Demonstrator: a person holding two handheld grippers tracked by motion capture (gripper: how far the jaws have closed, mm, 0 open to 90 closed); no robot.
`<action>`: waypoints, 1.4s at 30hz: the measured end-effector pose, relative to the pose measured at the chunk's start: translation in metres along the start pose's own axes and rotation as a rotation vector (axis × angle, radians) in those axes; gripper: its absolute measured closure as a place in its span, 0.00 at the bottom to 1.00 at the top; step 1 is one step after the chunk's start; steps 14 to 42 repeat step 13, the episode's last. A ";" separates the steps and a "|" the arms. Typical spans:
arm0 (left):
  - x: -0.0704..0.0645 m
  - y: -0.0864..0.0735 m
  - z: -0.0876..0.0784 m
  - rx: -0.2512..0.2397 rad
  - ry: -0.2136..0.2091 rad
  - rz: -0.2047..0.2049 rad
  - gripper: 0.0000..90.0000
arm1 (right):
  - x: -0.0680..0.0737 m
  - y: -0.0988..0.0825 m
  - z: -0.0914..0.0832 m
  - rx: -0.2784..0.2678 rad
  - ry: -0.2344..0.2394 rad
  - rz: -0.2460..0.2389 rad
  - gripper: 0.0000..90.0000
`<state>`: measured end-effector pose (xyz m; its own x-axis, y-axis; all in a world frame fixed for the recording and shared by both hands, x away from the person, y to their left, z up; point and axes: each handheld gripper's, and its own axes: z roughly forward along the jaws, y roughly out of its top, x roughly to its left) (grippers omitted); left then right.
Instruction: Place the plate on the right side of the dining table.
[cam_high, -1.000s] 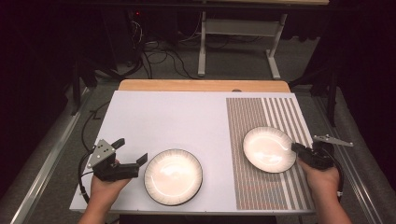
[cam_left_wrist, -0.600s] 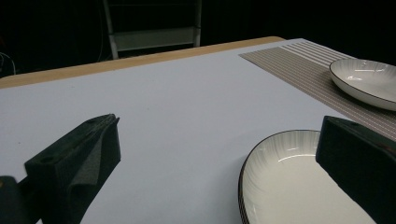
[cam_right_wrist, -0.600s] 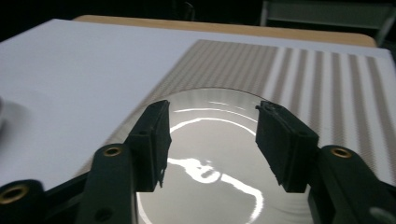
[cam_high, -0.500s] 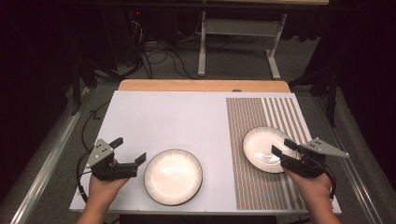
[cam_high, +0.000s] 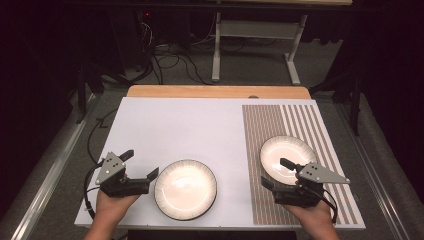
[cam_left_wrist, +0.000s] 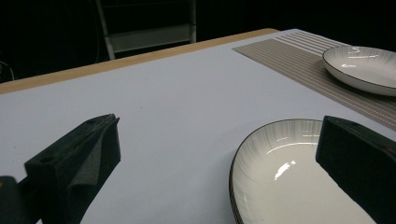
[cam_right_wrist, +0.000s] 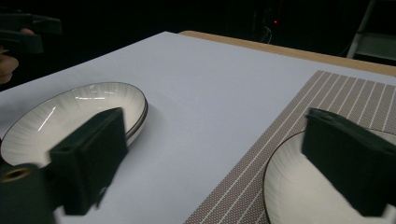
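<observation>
Two white plates with dark rims lie on the white table. One plate (cam_high: 186, 189) (cam_left_wrist: 289, 177) (cam_right_wrist: 70, 116) is at the front centre. The other plate (cam_high: 287, 155) (cam_left_wrist: 364, 65) (cam_right_wrist: 299, 196) rests on the striped brown placemat (cam_high: 300, 125). My left gripper (cam_high: 142, 164) (cam_left_wrist: 219, 130) is open just left of the front plate, one jaw close to its rim. My right gripper (cam_high: 274, 172) (cam_right_wrist: 217, 126) is open at the near-left edge of the placemat plate. Its jaws have just been opening and nothing is between them.
The white table top (cam_high: 190, 125) ends in a wooden strip (cam_high: 215, 91) at the back. Beyond it are a metal stand (cam_high: 250, 45) and cables on a dark floor. A metal rail (cam_high: 45, 185) runs along the left side.
My right gripper has left the right rim of the placemat plate, swung round to the plate's near-left side and opened its jaws. The left gripper and both plates have stayed put.
</observation>
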<state>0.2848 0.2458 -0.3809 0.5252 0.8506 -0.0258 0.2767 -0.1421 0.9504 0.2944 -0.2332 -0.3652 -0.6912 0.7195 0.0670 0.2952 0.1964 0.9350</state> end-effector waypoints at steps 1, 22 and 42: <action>-0.001 0.000 -0.001 -0.003 -0.004 0.002 0.00 | 0.002 0.000 0.000 0.009 -0.008 -0.017 0.00; -0.008 -0.001 0.000 -0.007 -0.021 0.016 0.00 | 0.000 -0.001 -0.004 -0.015 -0.084 -0.050 0.00; -0.008 -0.001 0.000 -0.007 -0.021 0.016 0.00 | 0.000 -0.001 -0.004 -0.015 -0.084 -0.050 0.00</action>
